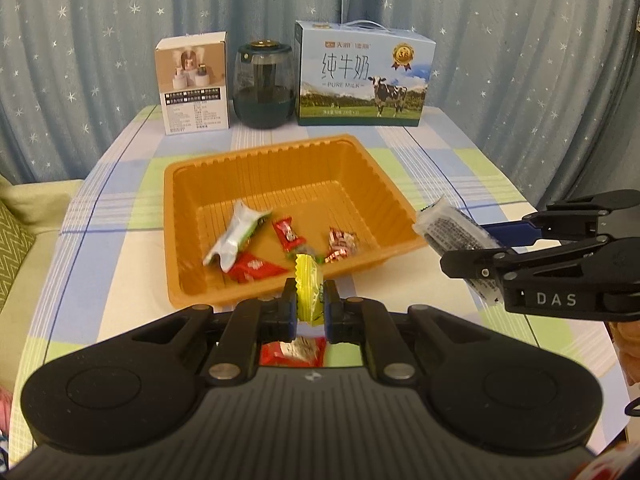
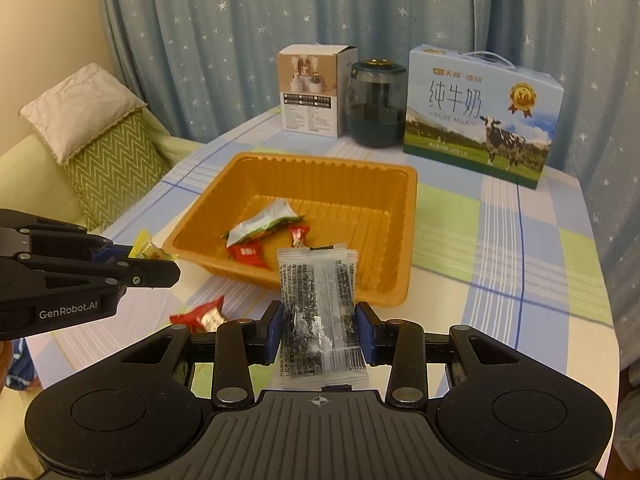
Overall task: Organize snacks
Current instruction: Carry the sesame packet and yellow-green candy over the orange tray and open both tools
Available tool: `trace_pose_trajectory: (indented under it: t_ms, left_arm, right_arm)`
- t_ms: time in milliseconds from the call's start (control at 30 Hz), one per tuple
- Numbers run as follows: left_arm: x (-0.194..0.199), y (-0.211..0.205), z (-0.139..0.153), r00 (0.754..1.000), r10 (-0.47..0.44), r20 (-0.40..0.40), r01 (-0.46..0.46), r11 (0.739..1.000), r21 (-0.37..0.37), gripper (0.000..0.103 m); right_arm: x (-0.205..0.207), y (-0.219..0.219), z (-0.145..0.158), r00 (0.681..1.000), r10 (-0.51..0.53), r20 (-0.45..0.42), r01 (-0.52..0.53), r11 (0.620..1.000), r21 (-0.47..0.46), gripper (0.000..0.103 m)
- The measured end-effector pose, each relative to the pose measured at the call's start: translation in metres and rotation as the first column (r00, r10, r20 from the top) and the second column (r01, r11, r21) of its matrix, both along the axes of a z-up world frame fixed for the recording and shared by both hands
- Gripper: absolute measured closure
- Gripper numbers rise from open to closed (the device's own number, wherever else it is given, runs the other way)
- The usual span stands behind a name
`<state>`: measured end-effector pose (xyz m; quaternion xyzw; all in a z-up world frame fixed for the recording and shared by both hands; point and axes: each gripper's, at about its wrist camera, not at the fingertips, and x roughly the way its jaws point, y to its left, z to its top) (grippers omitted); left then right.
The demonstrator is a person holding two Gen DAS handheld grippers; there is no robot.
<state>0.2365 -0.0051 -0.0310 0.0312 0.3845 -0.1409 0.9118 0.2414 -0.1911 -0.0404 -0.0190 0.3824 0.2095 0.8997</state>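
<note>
Over the worktop's point(image 2: 500, 240) near edge, just short of the orange tray point(image 2: 408, 240), a light, crinkly clear packet point(image 2: 316, 296) is pinched mid-body by the right claw point(image 2: 320, 332); a slippery yellow candy point(image 1: 309, 284) is clamped by the left claw point(image 1: 310, 308).

I'm working in what looks like a lived-in home room. Blue star-printed curtains point(image 2: 240, 40) hang across the whole back. The desk point(image 2: 520, 248) wears a checked cloth of blue, green and white. Beside it I see a pale green sofa point(image 2: 24, 168) with a zigzag-patterned cushion point(image 2: 116, 160). A carton of pure milk point(image 1: 364, 76) and a small product box point(image 1: 196, 84) stand at the far edge.
</note>
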Motion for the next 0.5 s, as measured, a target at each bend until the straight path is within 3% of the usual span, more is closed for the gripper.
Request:
trace_pose_trajectory:
  t_ms: [500]
  left_arm:
    - [0.068, 0.008, 0.006, 0.999, 0.032, 0.024, -0.032, 0.999, -0.001, 0.093]
  right_arm:
    - [0.076, 0.008, 0.011, 1.000, -0.026, -0.005, 0.026, 0.998, 0.055, 0.064]
